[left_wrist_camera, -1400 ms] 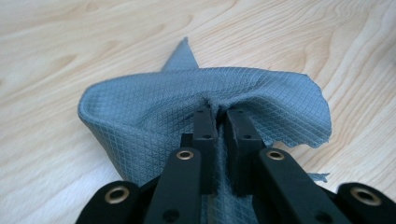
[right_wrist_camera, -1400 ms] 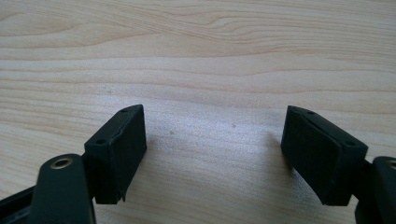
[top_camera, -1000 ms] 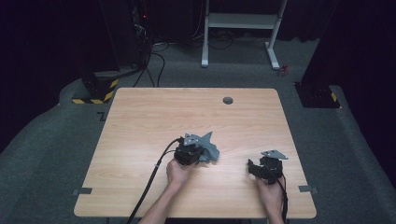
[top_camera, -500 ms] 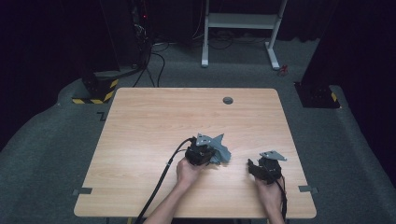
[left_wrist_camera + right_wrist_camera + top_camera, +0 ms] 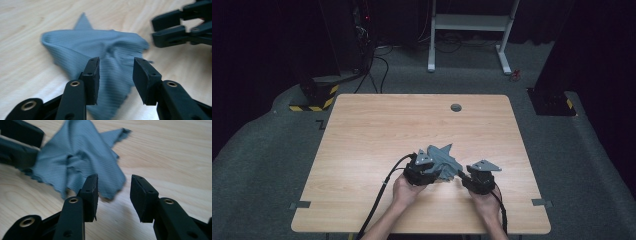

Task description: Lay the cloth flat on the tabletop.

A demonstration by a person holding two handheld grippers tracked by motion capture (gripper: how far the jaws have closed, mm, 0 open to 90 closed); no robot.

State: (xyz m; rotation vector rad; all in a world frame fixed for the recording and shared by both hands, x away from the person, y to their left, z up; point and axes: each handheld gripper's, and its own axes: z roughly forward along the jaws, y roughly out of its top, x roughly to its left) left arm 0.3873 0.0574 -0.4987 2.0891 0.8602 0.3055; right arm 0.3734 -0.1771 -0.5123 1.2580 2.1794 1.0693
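We count one cloth (image 5: 443,162), grey and crumpled, on the table (image 5: 377,135). One table. We count two grippers: the left gripper (image 5: 428,176) touching the cloth's left edge, the right gripper (image 5: 465,179) just right of the cloth. Four black jaws in all, two per gripper. Two hands, one behind each gripper: left hand (image 5: 406,190), right hand (image 5: 484,201). Two cables; the left one (image 5: 379,200) runs off the table's near edge. One dark round hole (image 5: 456,107) in the table, well beyond the cloth. Past the table we count one white frame (image 5: 472,22) and two yellow-and-black striped bases (image 5: 314,95).
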